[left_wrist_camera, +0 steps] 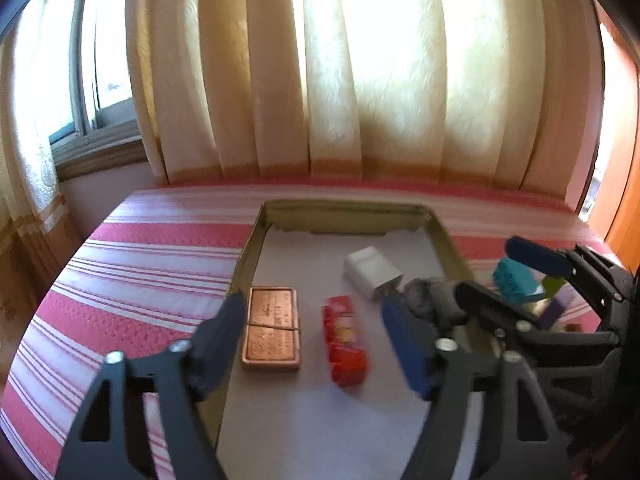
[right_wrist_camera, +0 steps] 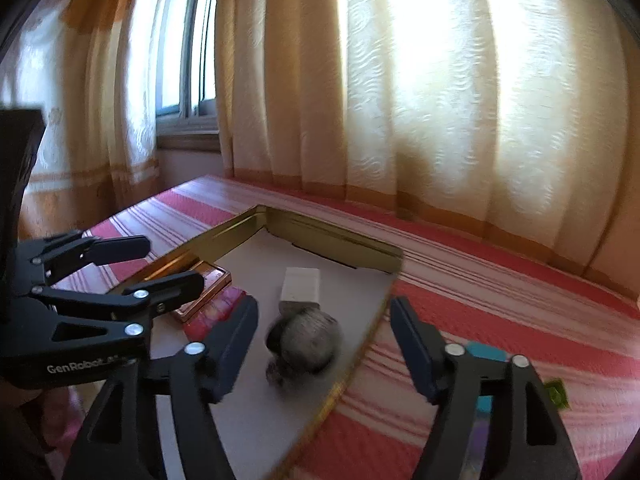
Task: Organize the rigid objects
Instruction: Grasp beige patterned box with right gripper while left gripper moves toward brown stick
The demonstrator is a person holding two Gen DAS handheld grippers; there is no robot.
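Both jaws spread, nothing pinched: left hand-held gripper (left_wrist_camera: 316, 340) straddles copper tin (left_wrist_camera: 272, 328) and red box (left_wrist_camera: 346, 340) in the tray (left_wrist_camera: 256, 240); grey ball (right_wrist_camera: 306, 340) lies between right hand-held gripper (right_wrist_camera: 324, 344) fingers, blurred. Risk: ball rolls out

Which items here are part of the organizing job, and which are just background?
Job:
gold tray
copper tin
red box
white block
grey ball
teal piece, outside the tray
left gripper, right gripper, both open

Background:
striped cloth
curtains
window
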